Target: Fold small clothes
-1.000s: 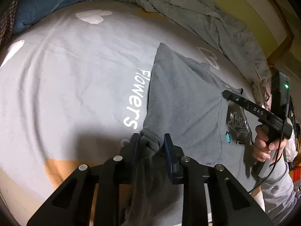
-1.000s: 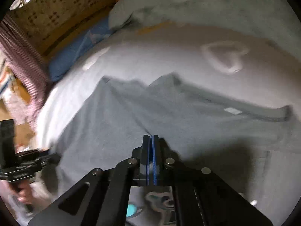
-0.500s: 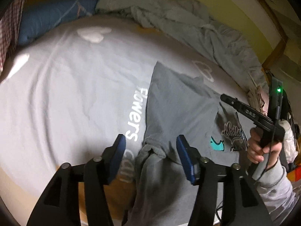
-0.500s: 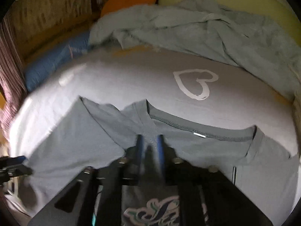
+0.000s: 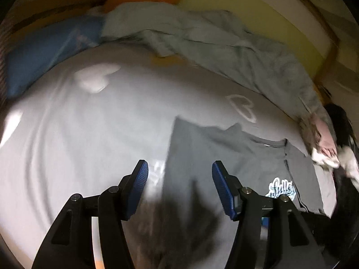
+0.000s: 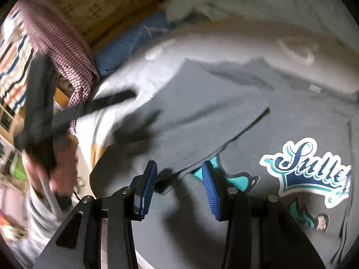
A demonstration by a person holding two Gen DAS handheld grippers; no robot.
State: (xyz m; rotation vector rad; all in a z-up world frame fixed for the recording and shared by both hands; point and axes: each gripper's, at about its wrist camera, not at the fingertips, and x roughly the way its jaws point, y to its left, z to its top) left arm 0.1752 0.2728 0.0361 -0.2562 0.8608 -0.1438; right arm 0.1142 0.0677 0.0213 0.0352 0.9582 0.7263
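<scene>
**Both grippers standing clear over the half-folded grey shirt**

I am looking down over the grey cotton T-shirt with the blue-and-teal script logo [image 6: 309,168], which is lying on the pale grey bedsheet printed with white hearts [image 5: 78,123]. One side of it is lying folded inward, and the flap's edge is running diagonally across the front and partly covering the teal print.

My left gripper [image 5: 179,186] is hovering above the shirt's folded side. Its blue ribbed fingers [image 5: 140,179] are standing well apart and are opening further, with nothing pinched between them; only the cloth below is showing through the gap.

My right gripper [image 6: 177,186] is sitting over the lower edge of the folded flap. Its blue fingers [image 6: 209,188] are spread and also widening, and I am seeing no fabric caught between them, though the flap's edge is lying just beneath.

In the right wrist view, the left hand [image 6: 53,172] is appearing blurred at the left edge, gripping its black handle.

Beyond the shirt, a rumpled light grey blanket [image 5: 224,44] is bunched along the yellow wall [image 5: 258,11], and a blue pillow [image 5: 49,49] is resting at the far left of the bed.
</scene>
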